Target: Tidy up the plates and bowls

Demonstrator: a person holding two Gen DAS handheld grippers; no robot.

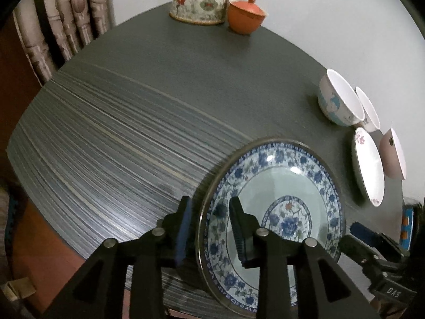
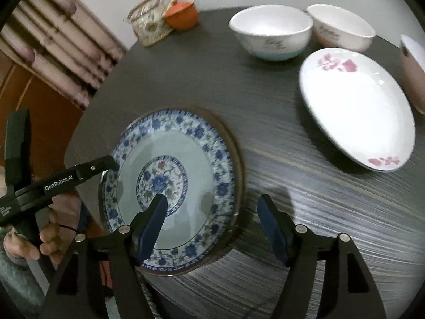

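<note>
Left wrist view: the left tongs (image 1: 209, 228) straddle the near-left rim of the blue plate (image 1: 273, 183), one finger outside the rim, one over the plate's well. A gap shows at each pad, so I cannot tell whether they pinch it. The plate lies on the dark surface (image 1: 127, 122), near its front edge. Off to the right stand two bowls (image 1: 338, 101), touching, with a white plate (image 1: 368, 164) and a pink bowl (image 1: 393, 154) just beside them. Far back sit a teapot (image 1: 199, 2) and an orange cup (image 1: 245, 14). The right tongs (image 1: 364, 232) poke in at the lower right.

Right wrist view: the right tongs (image 2: 212, 228) hang spread wide, nothing between the fingers; the left finger is over the blue plate (image 2: 170, 186), the right one over bare surface (image 2: 332, 212). The left tongs (image 2: 113, 162) meet the plate's left rim, held by a hand (image 2: 39, 239). The white plate (image 2: 356, 106) lies apart to the right, the two bowls (image 2: 271, 30) behind it, the pink bowl (image 2: 413, 71) at the edge.
</note>
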